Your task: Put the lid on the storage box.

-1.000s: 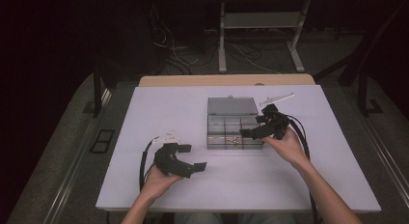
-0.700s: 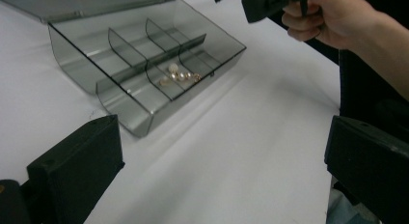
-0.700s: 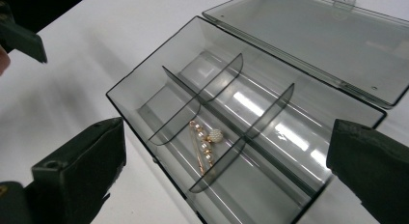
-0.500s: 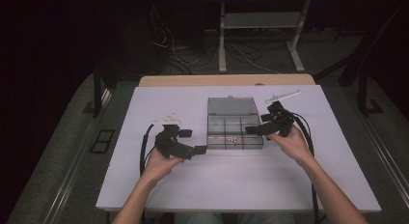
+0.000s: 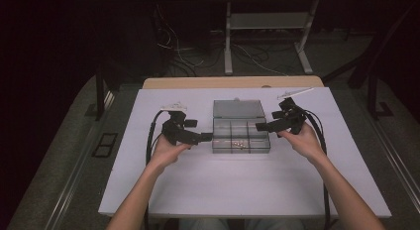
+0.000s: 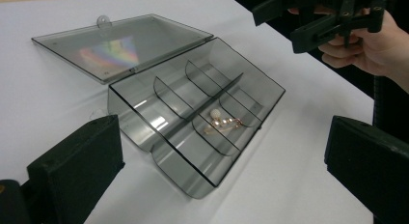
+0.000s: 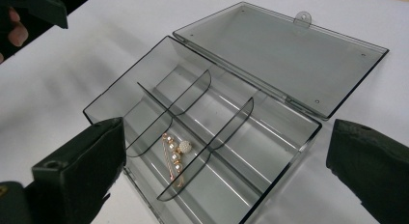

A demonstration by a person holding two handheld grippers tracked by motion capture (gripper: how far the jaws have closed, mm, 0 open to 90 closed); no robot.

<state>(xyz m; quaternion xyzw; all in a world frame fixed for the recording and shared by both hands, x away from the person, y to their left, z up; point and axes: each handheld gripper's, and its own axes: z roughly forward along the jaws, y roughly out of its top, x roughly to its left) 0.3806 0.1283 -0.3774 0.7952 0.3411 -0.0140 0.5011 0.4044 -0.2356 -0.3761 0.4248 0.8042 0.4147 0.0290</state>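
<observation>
Two wide-open tools flank the box [image 5: 241, 136] at frame centre: left hand-held gripper [image 5: 207, 137], right hand-held gripper [image 5: 261, 126]; approach the lid [image 5: 238, 109] level.

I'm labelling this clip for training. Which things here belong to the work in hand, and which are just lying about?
In the job:
- clear divided box, lid open flat
- pearl and gold jewellery in a near middle compartment
- left gripper, open
- right gripper, open

Lying about:
- white table
- cables on the floor
- metal stand behind
</observation>
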